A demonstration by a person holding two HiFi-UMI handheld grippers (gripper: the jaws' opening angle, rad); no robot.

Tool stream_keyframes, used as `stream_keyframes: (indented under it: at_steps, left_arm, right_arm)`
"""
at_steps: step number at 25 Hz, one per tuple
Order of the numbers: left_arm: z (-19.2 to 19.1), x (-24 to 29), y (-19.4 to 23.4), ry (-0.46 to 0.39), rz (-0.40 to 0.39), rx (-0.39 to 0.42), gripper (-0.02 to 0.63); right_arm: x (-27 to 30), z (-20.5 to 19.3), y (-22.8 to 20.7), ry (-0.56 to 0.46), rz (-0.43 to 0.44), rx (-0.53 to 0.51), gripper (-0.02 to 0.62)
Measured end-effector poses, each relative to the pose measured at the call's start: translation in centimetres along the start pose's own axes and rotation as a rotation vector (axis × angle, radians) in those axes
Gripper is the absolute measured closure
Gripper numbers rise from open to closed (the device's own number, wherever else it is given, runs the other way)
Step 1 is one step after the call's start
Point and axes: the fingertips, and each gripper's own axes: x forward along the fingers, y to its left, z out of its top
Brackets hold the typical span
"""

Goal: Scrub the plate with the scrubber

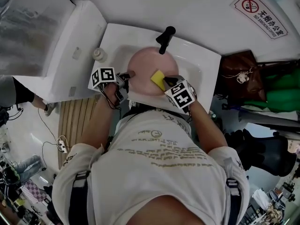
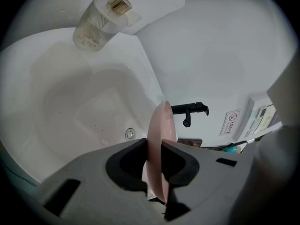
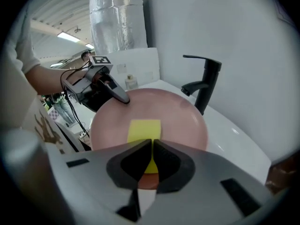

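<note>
Yellow scrubber (image 3: 144,130) half behind right gripper (image 3: 151,146)

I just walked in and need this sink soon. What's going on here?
A person is washing up over the white sink with a gripper in each hand. The left gripper is clamped on the rim of a pink plate, holding it above the basin in front of the black tap. The right gripper pinches a yellow scrubber that lies flat on the plate's face.
</note>
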Motion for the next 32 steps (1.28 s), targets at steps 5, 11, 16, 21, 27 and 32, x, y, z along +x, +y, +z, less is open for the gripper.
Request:
stream_keyframes:
  at_steps: [5,11,16,21,27,32]
  left_arm:
    - [0.5,0.1,-0.4,-0.015,0.008,0.006,0.548]
    - [0.8,-0.2,-0.2,-0.057,0.044,0.019,0.548]
    - [-0.5,0.3,0.5,-0.042,0.074,0.019,0.548]
    - [-2.0,1.2,0.5,-0.022,0.086,0.016,0.548]
    - [-2.7,1.4,-1.6,0.016,0.036,0.111,0.543]
    - [-3.6,1.2,-2.6,0.067,0.032,0.198,0.541]
  right_arm:
    - [-0.7,0.9,1.2,0.039,0.006,-0.031,0.558]
    - [-0.3,0.6,2.0,0.070,0.020,-0.015,0.560]
    - [0.3,-0.3,3.3,0.159,0.033,-0.063,0.560]
    - [0.9,0.2,5.7,0.143,0.096,-0.070,0.560]
    - [1.4,1.1,5.1,0.120,0.077,-0.060,0.558]
    - [1.2,1.5,3.1,0.096,-0.002,-0.076,0.558]
